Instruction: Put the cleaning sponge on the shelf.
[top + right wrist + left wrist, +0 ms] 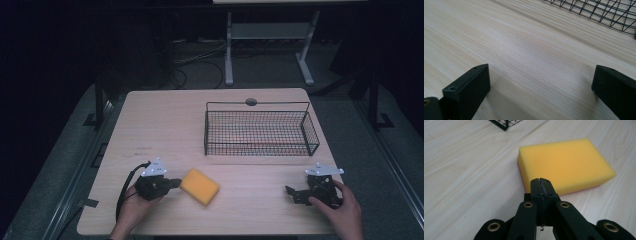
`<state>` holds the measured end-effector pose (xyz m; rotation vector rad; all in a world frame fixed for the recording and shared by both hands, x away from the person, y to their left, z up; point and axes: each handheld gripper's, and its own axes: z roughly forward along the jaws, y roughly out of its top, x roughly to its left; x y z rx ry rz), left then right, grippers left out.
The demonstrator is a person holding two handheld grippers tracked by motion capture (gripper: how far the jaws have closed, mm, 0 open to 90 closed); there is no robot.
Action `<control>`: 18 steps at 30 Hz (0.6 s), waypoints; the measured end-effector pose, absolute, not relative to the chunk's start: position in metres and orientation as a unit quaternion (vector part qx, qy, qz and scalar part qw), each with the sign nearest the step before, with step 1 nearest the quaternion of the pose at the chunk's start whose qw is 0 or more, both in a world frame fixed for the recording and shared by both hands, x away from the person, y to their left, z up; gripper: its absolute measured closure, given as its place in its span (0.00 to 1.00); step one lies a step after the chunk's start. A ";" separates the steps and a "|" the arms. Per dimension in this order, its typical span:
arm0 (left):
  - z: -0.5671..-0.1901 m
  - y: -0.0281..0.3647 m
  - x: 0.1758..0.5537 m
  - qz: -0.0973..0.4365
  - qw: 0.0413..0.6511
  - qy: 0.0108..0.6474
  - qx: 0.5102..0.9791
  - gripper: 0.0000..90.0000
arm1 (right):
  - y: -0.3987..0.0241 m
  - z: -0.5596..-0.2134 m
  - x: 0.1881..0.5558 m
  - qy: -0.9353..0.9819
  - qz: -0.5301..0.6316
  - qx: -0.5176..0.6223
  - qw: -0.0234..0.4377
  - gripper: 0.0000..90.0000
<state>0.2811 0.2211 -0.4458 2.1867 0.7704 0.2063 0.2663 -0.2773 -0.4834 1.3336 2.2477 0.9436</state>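
Beside the sponge's (564, 166) near edge, closed left claw (541, 185).

- Your right gripper (541, 82) holds its 2 black jaws wide apart, nothing between them.
- Bare wooden table (524, 50) lies beneath.
- Black wire basket (599, 10) sits at the top right.

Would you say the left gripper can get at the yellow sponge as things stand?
Probably yes: the left gripper sits right beside the yellow sponge with nothing between, though its shut jaws must open first.
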 end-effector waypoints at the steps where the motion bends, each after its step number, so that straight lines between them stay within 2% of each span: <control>1: -0.446 0.220 0.282 0.082 0.396 0.305 0.862 1.00 | -0.277 -0.483 0.266 0.796 0.334 0.472 0.180 0.01; 18: -0.445 0.206 0.298 0.087 0.397 0.302 0.862 1.00 | -0.277 -0.483 0.266 0.795 0.333 0.473 0.181 0.01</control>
